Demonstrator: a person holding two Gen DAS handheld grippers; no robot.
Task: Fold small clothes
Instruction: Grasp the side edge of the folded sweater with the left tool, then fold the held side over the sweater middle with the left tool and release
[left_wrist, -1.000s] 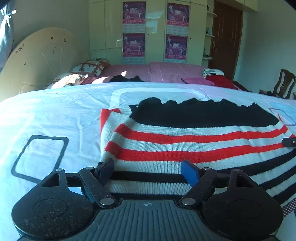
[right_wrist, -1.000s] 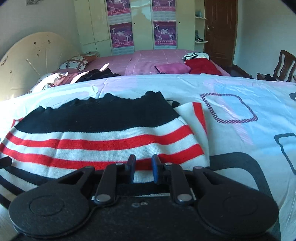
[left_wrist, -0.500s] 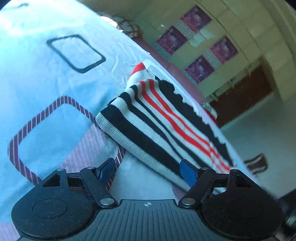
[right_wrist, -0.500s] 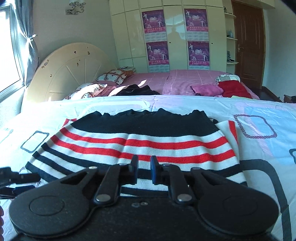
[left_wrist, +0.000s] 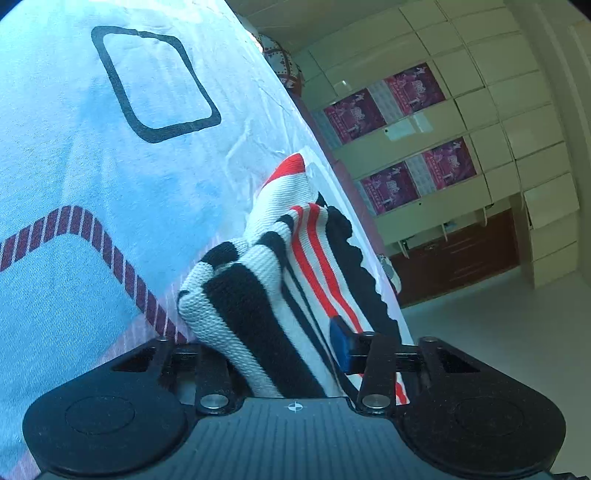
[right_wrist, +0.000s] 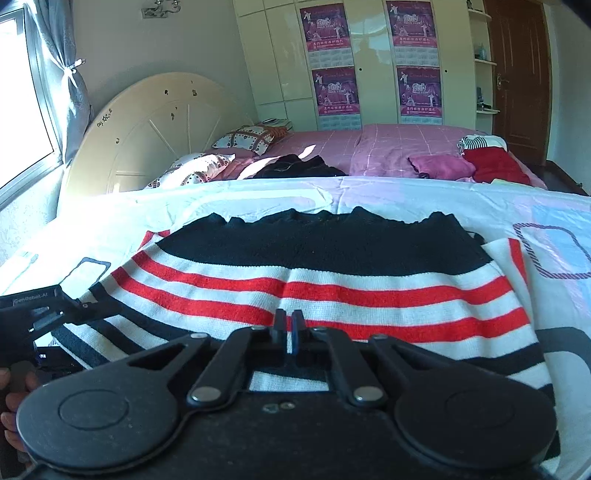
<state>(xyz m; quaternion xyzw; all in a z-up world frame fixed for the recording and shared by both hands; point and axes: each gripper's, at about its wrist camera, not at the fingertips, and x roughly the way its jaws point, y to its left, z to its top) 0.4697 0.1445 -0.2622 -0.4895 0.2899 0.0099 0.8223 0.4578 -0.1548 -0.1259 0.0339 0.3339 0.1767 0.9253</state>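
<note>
Sunlit bedroom: a cream wardrobe hung with purple posters fills the far wall, a brown door stands to its right, and a curtained window lets light in on the left. Nearest the cameras is a bed under a pale blue and white sheet printed with rounded square outlines; beyond it lies a second bed in pink covers with a rounded cream headboard, patterned pillows, and loose dark, pink and red garments.

On the printed sheet lies the striped sweater, knitted in white with red and black bands and a broad black panel with a wavy edge on its far side. It is spread mostly flat in the right wrist view, reaching nearly across the frame.

In its own rolled view, the left gripper has a bunched corner of the sweater between its jaws. They have just been closing, and the blue pad on the right presses against the knit, so the jaws are clamped on that thick fold; the other pad is hidden behind the cloth. From the right wrist view the same gripper shows at the sweater's left corner, held by the person's hand at the frame edge.

The right gripper sits at the sweater's near edge. Its jaws have just been closing and now stand together with hardly a slit between them; whether any knit is pinched there I cannot tell.
</note>
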